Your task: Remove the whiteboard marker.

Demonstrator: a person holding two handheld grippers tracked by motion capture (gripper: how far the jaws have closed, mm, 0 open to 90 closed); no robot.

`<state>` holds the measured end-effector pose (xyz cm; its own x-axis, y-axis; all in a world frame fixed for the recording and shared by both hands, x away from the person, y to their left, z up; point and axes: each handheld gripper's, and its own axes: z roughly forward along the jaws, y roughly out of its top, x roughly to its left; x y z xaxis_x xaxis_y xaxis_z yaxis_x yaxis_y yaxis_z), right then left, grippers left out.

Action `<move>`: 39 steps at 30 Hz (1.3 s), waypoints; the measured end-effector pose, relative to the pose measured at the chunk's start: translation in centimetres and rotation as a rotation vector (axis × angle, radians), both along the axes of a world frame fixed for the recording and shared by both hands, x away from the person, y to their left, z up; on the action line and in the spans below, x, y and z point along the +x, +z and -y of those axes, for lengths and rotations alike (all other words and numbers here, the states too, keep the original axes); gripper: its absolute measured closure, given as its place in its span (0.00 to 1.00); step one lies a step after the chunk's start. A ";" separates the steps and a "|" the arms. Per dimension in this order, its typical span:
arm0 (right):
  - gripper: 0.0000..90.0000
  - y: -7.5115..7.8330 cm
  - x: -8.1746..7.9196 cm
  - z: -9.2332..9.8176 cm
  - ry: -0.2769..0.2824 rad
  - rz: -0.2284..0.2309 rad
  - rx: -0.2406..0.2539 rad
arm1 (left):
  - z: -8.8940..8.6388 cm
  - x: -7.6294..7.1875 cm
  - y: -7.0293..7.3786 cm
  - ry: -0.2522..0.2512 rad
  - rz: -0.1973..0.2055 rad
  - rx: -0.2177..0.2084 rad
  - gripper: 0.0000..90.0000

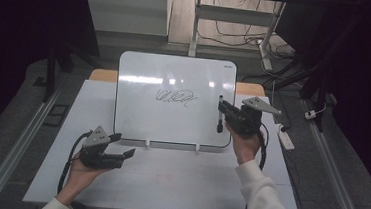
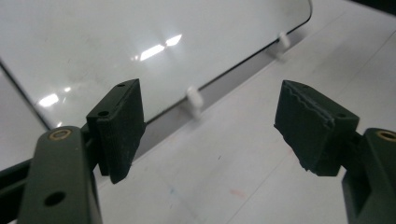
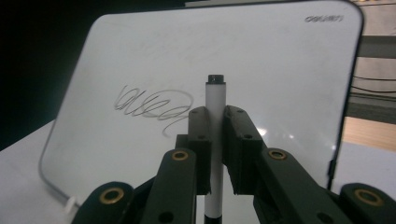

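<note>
A small whiteboard (image 1: 175, 83) leans upright on the white table (image 1: 167, 183), with a grey scribble (image 1: 175, 97) near its middle. My right gripper (image 1: 223, 109) is shut on a white marker (image 1: 220, 114) with a black tip, held in front of the board's right side. In the right gripper view the marker (image 3: 215, 135) stands upright between the jaws, with the scribble (image 3: 154, 105) to its left. My left gripper (image 1: 122, 145) is open and holds nothing, just before the board's lower left corner. In the left gripper view its fingers (image 2: 122, 126) frame the board's bottom edge (image 2: 210, 84).
Two white clips (image 1: 147, 143) hold up the board's lower edge. A white power strip (image 1: 286, 137) lies at the table's right side. Cables and desk legs (image 1: 229, 32) sit on the floor behind the table.
</note>
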<state>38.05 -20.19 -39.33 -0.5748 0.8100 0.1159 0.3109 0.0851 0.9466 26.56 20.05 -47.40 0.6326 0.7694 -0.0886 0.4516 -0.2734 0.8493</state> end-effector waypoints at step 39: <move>0.90 -3.0 -4.8 -6.1 0.356 0.081 -0.116 | 11.0 7.0 1.8 -0.303 -0.210 -0.185 0.49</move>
